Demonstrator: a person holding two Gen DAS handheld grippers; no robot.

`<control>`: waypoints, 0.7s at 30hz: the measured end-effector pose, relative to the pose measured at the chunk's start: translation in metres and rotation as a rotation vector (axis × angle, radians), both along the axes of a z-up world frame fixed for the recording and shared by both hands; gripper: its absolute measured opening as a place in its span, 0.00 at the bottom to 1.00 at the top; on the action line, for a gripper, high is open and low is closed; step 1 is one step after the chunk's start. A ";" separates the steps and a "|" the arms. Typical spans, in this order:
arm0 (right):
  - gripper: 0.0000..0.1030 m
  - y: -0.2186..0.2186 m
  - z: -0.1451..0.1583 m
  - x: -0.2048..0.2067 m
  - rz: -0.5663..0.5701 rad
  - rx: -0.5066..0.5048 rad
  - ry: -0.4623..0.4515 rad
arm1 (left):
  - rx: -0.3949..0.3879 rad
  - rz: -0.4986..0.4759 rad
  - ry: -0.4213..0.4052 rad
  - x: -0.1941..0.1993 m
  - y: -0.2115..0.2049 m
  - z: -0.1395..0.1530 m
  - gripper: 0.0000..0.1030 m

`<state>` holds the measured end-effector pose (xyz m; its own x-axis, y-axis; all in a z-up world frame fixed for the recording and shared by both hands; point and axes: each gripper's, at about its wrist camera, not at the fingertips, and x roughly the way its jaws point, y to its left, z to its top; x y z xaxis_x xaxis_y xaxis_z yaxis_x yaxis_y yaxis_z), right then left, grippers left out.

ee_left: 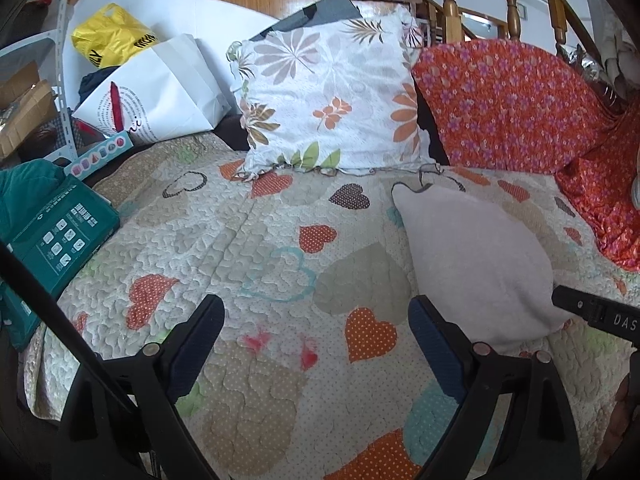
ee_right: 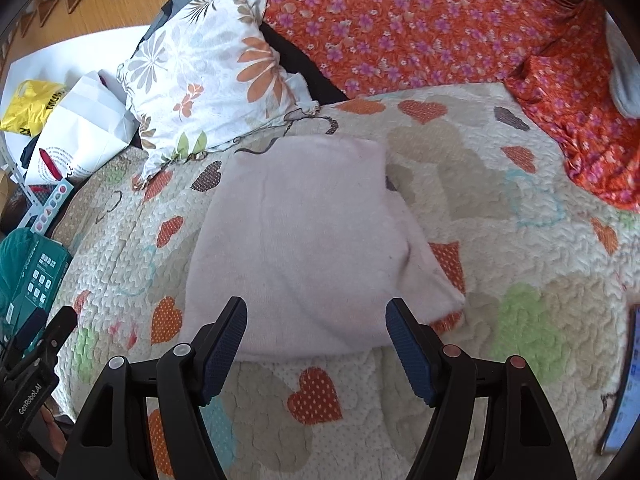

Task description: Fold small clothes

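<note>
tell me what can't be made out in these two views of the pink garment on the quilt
- Pink garment, right wrist view: folded over itself, so its type and underside are hidden; the right gripper covers part of its near edge.
- Same garment, left wrist view: its right corner sits behind the other gripper's black finger.
- White paper bag: print too small to read.
- Flat device: cut off by the lens edge.
</note>
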<state>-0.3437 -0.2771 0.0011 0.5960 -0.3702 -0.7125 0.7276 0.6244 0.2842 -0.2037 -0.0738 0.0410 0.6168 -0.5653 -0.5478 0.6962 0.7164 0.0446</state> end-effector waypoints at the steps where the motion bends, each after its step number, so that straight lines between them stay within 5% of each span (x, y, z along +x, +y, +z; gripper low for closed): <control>1: 0.75 0.002 -0.001 -0.002 -0.003 0.005 -0.002 | -0.009 0.000 -0.005 0.002 0.004 0.001 0.92; 12: 0.75 0.018 -0.003 -0.019 -0.047 -0.035 0.028 | -0.178 -0.029 -0.140 -0.006 0.044 0.028 1.00; 21: 0.76 0.037 -0.003 0.000 0.014 -0.142 0.104 | -0.151 -0.087 -0.098 -0.003 0.038 0.026 1.00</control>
<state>-0.3434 -0.2399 -0.0019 0.5275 -0.4633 -0.7121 0.7393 0.6632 0.1161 -0.2067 -0.0358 0.0670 0.6082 -0.6900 -0.3924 0.7534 0.6574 0.0118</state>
